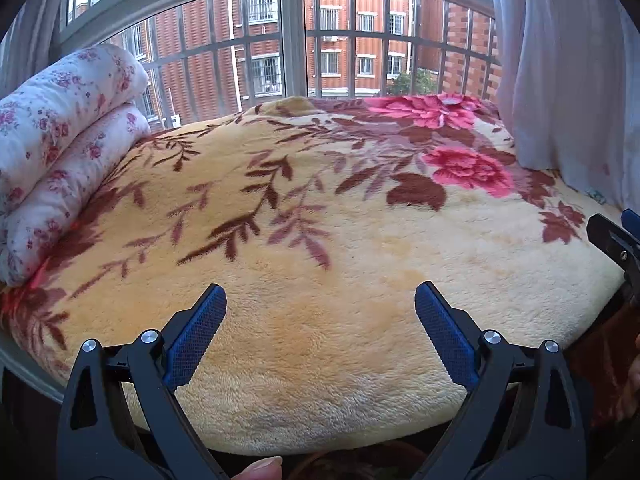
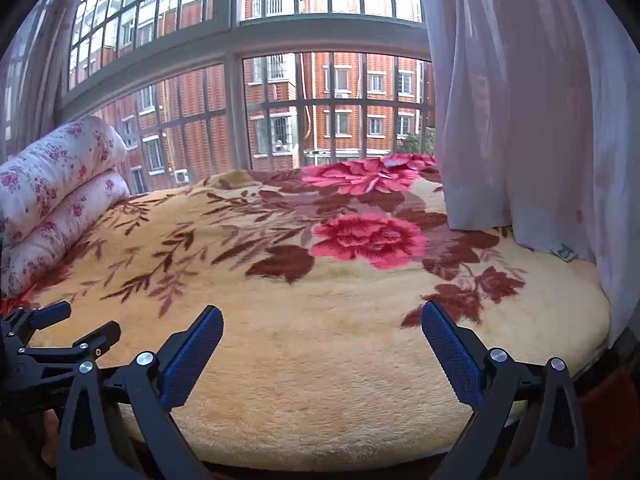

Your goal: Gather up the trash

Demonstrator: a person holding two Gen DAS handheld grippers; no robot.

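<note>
A small crumpled scrap of trash (image 2: pixel 563 251) lies on the blanket at the far right, at the foot of the curtain; it also shows in the left wrist view (image 1: pixel 597 196). A pale scrap (image 1: pixel 451 100) lies on the far pink flower near the window, also seen in the right wrist view (image 2: pixel 394 161). My left gripper (image 1: pixel 320 300) is open and empty above the blanket's near edge. My right gripper (image 2: pixel 322 320) is open and empty, to the right of the left one. Each gripper shows at the edge of the other's view.
A yellow floral blanket (image 1: pixel 320 264) covers the bed. A folded flowered quilt (image 1: pixel 60 148) is stacked at the left. A barred window (image 1: pixel 292 40) runs behind the bed. A sheer curtain (image 2: pixel 520 100) hangs at the right.
</note>
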